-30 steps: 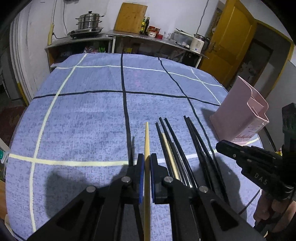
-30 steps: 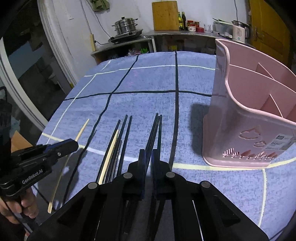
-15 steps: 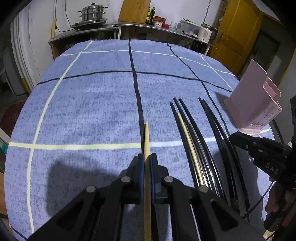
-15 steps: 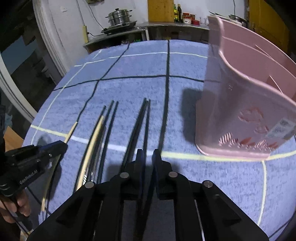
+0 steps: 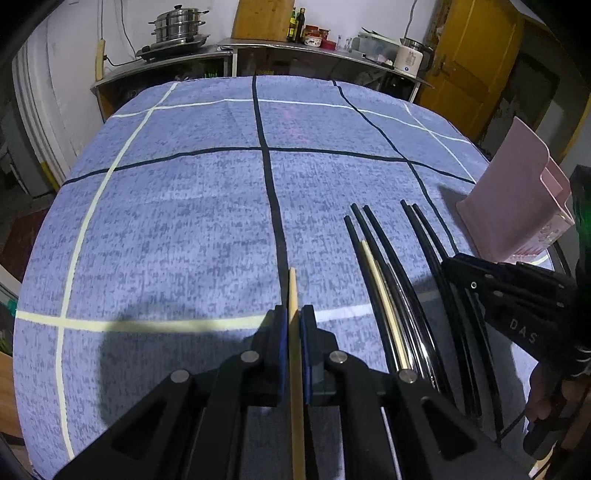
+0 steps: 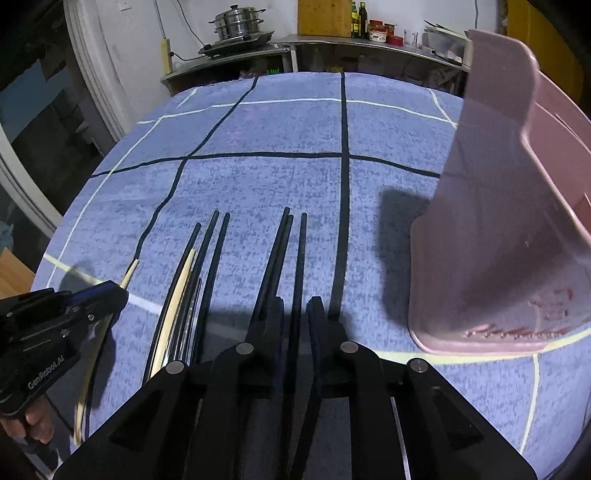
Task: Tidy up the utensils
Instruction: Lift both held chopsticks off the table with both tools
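Note:
My left gripper (image 5: 292, 314) is shut on a pale wooden chopstick (image 5: 293, 291) that points forward over the blue checked tablecloth (image 5: 177, 229). To its right lie several black chopsticks (image 5: 380, 251) and one pale one (image 5: 376, 273). My right gripper (image 6: 295, 306) is open, its fingers astride a black chopstick (image 6: 300, 251) from a small black group (image 6: 275, 251). The pink utensil holder (image 6: 517, 206) stands just right of it and also shows in the left wrist view (image 5: 517, 199).
A counter (image 5: 295, 51) with a steel pot (image 5: 179, 26), bottles and a kettle stands beyond the table's far edge. A yellow door (image 5: 476, 62) is at the back right. The table's near edge is close under both grippers.
The right gripper's fingers have opened apart around the black chopstick and it has moved closer to the pink holder. The left gripper has kept its hold on the pale chopstick and pulled back slightly.

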Motion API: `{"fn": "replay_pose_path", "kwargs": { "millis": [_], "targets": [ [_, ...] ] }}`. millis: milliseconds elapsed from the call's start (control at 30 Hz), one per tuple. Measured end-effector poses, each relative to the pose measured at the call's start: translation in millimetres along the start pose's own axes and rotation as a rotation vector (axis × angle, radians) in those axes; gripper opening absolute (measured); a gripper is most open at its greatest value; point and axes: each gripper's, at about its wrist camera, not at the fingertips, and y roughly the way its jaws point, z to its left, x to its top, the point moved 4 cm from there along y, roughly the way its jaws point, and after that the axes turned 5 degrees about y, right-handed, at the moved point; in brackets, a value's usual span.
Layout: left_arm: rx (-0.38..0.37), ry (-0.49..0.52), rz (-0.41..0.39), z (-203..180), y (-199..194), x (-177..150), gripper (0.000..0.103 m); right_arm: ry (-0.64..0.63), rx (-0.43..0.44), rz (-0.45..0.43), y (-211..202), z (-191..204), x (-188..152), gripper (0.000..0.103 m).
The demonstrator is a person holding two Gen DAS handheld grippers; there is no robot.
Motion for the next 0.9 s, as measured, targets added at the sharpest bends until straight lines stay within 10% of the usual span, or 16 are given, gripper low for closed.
{"fn": "replay_pose_path", "kwargs": {
  "millis": [433,900],
  "targets": [
    [-0.026,0.004,0.002,-1,2,7,0.006,-0.008,0.051,0.026,4,7,12,0.005],
    [-0.074,0.020,-0.165,-6,-94,24,0.006,0.019,0.152,-0.177,-101,1,15,0.005]
  ]
}}
